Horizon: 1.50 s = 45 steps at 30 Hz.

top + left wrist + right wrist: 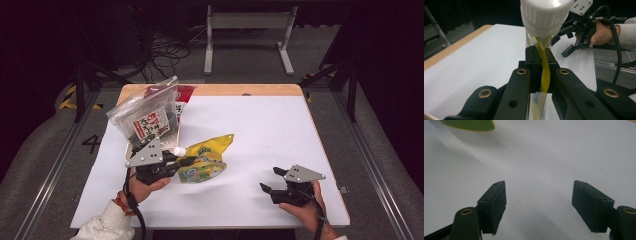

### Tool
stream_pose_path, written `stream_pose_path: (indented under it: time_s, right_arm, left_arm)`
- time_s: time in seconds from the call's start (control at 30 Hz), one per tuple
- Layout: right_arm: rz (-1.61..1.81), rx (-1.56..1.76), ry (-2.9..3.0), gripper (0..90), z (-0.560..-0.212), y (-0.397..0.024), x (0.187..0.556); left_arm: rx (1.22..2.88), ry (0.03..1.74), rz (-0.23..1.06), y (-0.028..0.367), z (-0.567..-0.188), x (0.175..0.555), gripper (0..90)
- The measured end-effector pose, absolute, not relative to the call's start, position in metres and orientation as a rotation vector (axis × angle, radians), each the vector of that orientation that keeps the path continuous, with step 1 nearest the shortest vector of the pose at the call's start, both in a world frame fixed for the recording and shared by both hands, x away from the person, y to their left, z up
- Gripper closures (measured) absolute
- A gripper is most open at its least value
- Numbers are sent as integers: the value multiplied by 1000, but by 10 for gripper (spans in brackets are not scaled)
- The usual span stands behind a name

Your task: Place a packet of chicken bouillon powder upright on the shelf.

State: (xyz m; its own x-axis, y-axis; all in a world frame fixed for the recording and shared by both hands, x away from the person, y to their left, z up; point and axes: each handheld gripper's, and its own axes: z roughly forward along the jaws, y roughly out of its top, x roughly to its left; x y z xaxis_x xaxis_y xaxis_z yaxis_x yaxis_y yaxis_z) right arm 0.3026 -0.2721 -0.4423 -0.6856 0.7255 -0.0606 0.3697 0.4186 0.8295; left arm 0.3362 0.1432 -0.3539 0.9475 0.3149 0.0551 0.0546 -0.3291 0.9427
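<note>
Yellow foil of a spouted pouch (206, 159) was pinched flat between the closed jaws of the left hand-held gripper (186, 161), just under its white ribbed cap (545, 16); the pouch lay on the white surface (260, 130) at about nine o'clock from its centre. Over at five o'clock the right hand-held gripper (272, 180) hovered low above the sheet with its jaws spread wide and nothing between them. A clear zip bag of snack packets (149, 117) stood at eleven o'clock, just beyond the left hand (147, 186)
</note>
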Motion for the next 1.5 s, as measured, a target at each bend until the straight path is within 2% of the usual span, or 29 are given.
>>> stream_pose_path:
  time_s: [1.03, 1.5]
  right_arm:
    - [1170, 933, 2282, 268, -446, -266, 301]
    - [1171, 925, 2300, 266, -449, -263, 301]
  left_arm:
    - [1876, 272, 401, 204, -305, 363, 870]
    - [1915, 352, 443, 241, -312, 371, 869]
